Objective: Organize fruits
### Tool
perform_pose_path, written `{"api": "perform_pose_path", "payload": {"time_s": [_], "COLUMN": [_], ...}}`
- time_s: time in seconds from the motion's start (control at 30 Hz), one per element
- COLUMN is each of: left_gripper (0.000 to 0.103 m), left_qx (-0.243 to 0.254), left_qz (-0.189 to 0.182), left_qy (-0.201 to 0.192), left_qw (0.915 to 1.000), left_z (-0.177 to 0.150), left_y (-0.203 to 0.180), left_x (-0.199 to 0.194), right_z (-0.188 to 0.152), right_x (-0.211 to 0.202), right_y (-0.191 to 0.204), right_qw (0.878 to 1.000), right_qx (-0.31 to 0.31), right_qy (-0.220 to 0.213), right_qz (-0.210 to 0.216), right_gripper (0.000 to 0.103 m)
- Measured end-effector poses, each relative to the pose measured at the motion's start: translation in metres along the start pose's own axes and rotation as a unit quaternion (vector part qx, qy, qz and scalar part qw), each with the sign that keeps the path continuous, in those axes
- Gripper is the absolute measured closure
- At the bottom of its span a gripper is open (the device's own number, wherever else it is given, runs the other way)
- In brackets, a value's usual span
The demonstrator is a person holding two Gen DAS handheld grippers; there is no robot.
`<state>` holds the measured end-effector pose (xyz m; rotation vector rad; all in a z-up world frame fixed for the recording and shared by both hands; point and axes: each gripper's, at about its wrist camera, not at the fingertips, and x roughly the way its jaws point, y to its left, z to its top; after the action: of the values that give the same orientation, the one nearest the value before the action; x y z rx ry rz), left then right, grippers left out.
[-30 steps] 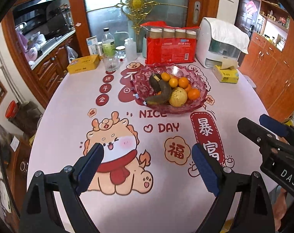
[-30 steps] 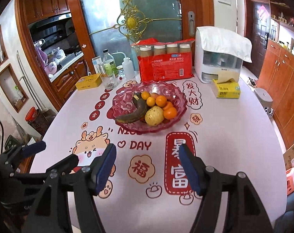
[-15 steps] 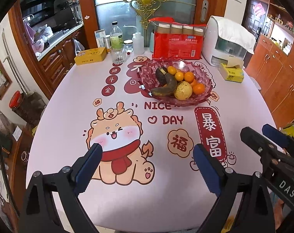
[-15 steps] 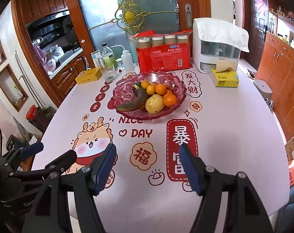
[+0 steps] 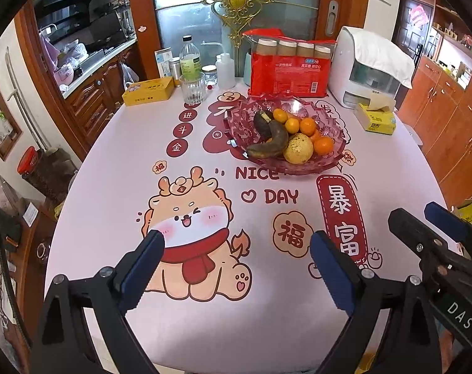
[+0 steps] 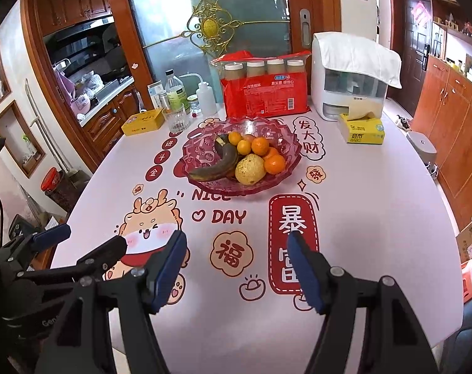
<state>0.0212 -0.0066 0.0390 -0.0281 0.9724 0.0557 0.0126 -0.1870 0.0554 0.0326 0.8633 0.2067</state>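
While both my left gripper (image 5: pixel 236 265) and right gripper (image 6: pixel 236 263) are hanging released and empty, I am risking tipping the bowl (image 6: pixel 285 174) of fruit (image 6: pixel 250 168), sitting mid-bench (image 6: pixel 376 218), if I reach carelessly.

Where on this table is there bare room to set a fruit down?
Free: the tablecloth between the fruit bowl and both open grippers, left gripper and right gripper; also right of the bowl, below the tissue box. Crowded: the far edge, around the drinking glass and red package.
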Motion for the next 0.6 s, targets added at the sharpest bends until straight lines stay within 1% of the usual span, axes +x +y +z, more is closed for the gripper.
{"api": "perform_pose_path", "payload": {"time_s": [0.6], "left_gripper": [0.009], "left_qx": [-0.002], "left_qz": [0.002], "left_qy": [0.001], "left_qw": [1.0], "left_z": [0.0027], "left_y": [-0.003], "left_x": [0.0017], "right_z": [0.0047], "right_x": [0.0029], "right_y": [-0.0004], "right_qw": [1.0], "right_qx": [0.002], "right_qy": [0.0], "right_qz": [-0.002], "right_gripper": [0.035]}}
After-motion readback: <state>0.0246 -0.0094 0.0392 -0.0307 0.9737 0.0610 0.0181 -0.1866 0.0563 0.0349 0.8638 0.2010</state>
